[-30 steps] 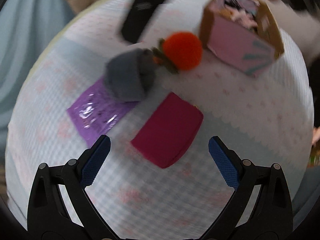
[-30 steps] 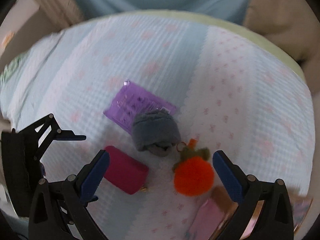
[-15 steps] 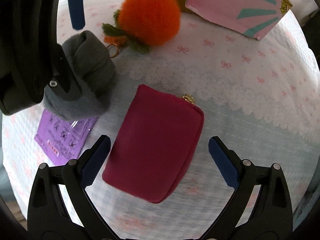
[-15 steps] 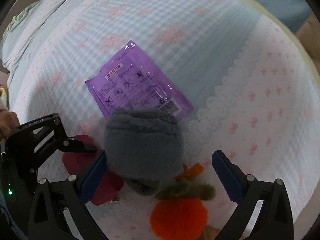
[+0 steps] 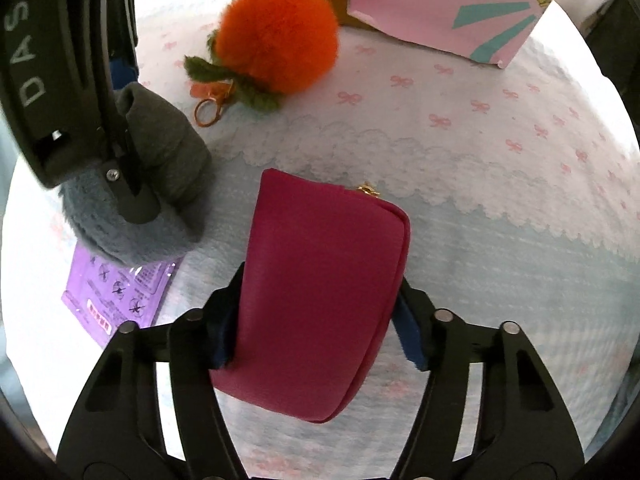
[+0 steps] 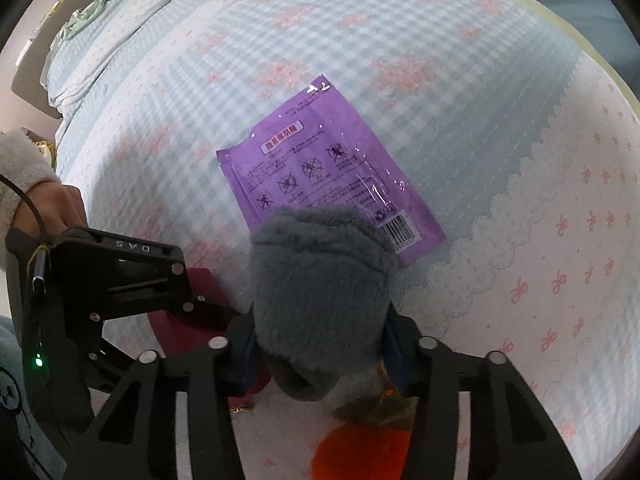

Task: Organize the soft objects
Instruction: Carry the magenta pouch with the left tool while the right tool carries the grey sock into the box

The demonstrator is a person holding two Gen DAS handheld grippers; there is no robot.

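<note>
Closing on two soft things at once: half a second ago both sets of fingers stood wide, and now the left gripper point(image 5: 320, 320) is clamped across the near end of the red pouch point(image 5: 320, 292), while the right gripper point(image 6: 320, 340) squeezes the grey fleece point(image 6: 320, 292). Both things sit mid-bed point(image 5: 520, 240), the fleece overlapping a corner of the purple packet point(image 6: 320, 164), the orange pompom point(image 5: 280, 36) beyond, near the pink box point(image 5: 432, 4) at the far edge. Both grasps look set, so lifting toward the box likely comes next
</note>
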